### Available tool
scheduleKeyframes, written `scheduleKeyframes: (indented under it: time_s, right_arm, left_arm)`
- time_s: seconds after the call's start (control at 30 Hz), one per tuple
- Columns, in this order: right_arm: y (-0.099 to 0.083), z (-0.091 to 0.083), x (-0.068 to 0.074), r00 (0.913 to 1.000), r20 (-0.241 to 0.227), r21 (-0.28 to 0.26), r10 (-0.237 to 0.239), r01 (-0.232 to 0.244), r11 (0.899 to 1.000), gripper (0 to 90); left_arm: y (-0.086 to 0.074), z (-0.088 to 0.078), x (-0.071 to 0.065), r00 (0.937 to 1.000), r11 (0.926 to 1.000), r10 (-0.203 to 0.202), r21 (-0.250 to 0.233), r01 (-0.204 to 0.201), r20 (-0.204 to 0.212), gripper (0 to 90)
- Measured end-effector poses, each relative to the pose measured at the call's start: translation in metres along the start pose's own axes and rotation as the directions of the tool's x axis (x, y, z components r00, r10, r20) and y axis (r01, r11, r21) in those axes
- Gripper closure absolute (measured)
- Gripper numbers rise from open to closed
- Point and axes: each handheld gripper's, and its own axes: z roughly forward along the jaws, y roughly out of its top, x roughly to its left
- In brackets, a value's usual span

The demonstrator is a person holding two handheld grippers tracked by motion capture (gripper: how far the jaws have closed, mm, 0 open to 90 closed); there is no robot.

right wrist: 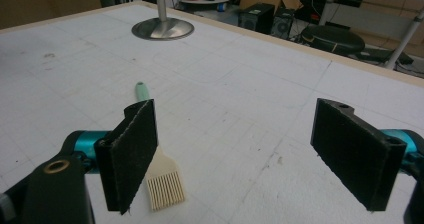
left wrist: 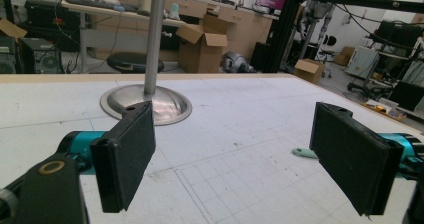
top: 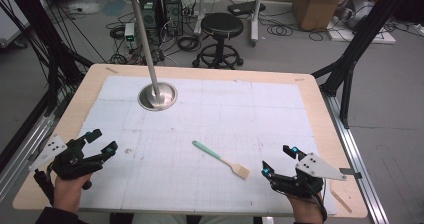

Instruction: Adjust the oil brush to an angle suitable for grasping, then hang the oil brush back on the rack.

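A small brush [top: 221, 159] with a mint-green handle and pale bristles lies flat on the white gridded mat, near the front and a little right of centre. My right gripper [top: 279, 160] rests just right of its bristle end, jaws wide apart and empty. In the right gripper view the brush [right wrist: 159, 176] lies beside the left jaw, handle pointing away. My left gripper [top: 101, 141] sits at the front left corner, open with nothing between its jaws. The left gripper view catches the handle tip [left wrist: 304, 153] near the right jaw.
A metal pole on a round steel base [top: 157, 95] stands at the back left of the mat. The wooden table rim [top: 210, 72] frames the mat. Beyond it are a black stool [top: 221, 26], cardboard boxes and cables on the floor.
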Motion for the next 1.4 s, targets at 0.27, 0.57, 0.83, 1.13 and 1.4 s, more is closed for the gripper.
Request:
scheduleKeyframes:
  time_s: [0.27,0.57,0.83,1.13,1.4]
  right_arm:
    - [0.002,0.004,0.000,1.0000,-0.007,-0.006,0.007,-0.007,1.000,17.4]
    - [0.004,0.013,0.004,0.9994,-0.032,0.007,-0.014,0.014,1.000,17.4]
    - [0.012,0.037,0.025,0.9920,-0.105,0.050,-0.070,0.075,0.996,17.6]
    - [0.013,0.074,0.048,0.9758,-0.190,0.163,-0.108,0.140,0.977,17.7]
    - [0.010,0.097,0.052,0.9693,-0.227,0.223,-0.094,0.146,0.964,24.8]
  left_arm:
    - [0.000,-0.002,-0.001,0.9999,0.9999,0.011,0.004,-0.011,0.010,18.8]
    - [-0.001,0.001,-0.003,0.9998,0.9999,0.008,0.011,-0.008,0.019,18.8]
    - [-0.002,0.001,-0.007,0.9995,0.9996,0.014,0.025,-0.014,0.029,18.8]
    - [-0.005,-0.007,-0.014,0.9984,0.9984,0.027,0.048,-0.029,0.051,18.8]
    - [-0.006,-0.010,-0.014,0.9982,0.9982,0.028,0.052,-0.031,0.054,18.8]
